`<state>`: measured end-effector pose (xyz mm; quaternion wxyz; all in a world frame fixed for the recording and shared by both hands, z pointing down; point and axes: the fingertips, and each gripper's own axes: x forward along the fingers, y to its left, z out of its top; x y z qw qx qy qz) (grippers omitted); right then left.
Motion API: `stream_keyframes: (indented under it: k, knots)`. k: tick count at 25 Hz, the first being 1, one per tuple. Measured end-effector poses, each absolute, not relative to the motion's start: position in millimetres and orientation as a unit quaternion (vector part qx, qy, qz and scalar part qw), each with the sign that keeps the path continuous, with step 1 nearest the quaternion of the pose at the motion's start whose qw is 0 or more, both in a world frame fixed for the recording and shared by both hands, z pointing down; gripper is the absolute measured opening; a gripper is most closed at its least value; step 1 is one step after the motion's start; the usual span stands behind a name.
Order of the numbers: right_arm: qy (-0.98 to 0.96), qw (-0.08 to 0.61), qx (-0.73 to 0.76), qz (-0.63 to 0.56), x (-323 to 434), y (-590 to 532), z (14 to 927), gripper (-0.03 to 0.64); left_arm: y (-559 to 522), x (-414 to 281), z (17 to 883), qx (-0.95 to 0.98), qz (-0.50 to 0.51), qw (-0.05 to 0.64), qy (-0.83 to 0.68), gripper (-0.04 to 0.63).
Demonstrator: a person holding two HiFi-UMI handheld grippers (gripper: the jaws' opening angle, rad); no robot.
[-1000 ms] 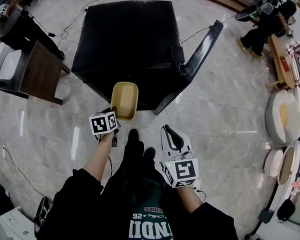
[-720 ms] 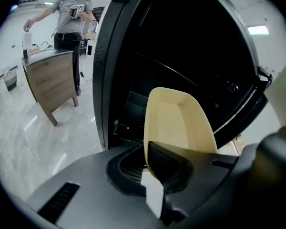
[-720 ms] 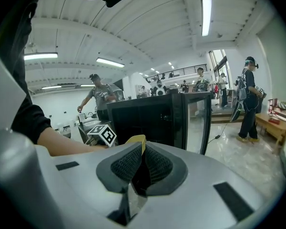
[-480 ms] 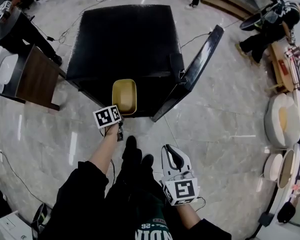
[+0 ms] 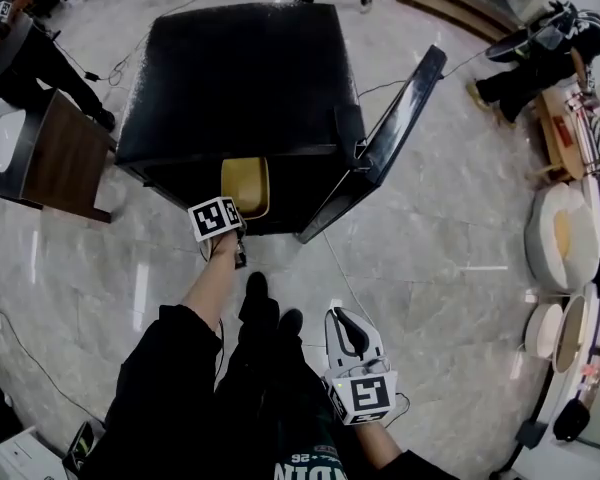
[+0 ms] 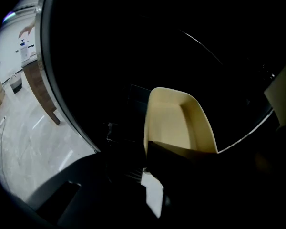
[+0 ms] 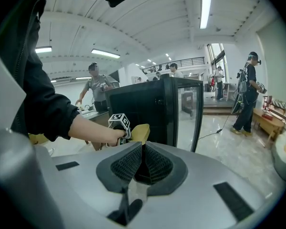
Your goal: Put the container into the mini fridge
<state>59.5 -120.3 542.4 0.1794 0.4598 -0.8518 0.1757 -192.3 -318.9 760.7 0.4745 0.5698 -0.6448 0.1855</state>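
Marble floor (image 5: 450,228); fridge (image 5: 250,78) door (image 5: 385,133) open. Since a second before, container (image 5: 245,183) had gone from the doorway to partly inside the cavity; insertion nearly done. Left tongs (image 5: 238,218) clamped on its near rim, apparently (view dark). Right tongs (image 5: 346,330) closed, empty, held low.

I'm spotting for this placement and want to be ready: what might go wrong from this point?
The left tongs grip the container by its near rim alone, so it may sag or slip as it goes in. The mini fridge interior is black in the left gripper view; the shelf is not visible, so the container might land off an edge. The open door is unheld; the right tongs hang shut, away from it.
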Motion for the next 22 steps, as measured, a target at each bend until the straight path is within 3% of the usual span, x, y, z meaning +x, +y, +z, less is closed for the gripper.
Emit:
stream_keyframes:
  k: [22]
  knots:
    - [-0.809,0.214,0.503,0.218,91.8,-91.5,576.7,0.043,-384.5,-196.9,789.5,0.539,0.203,0.478,-0.664,0.017]
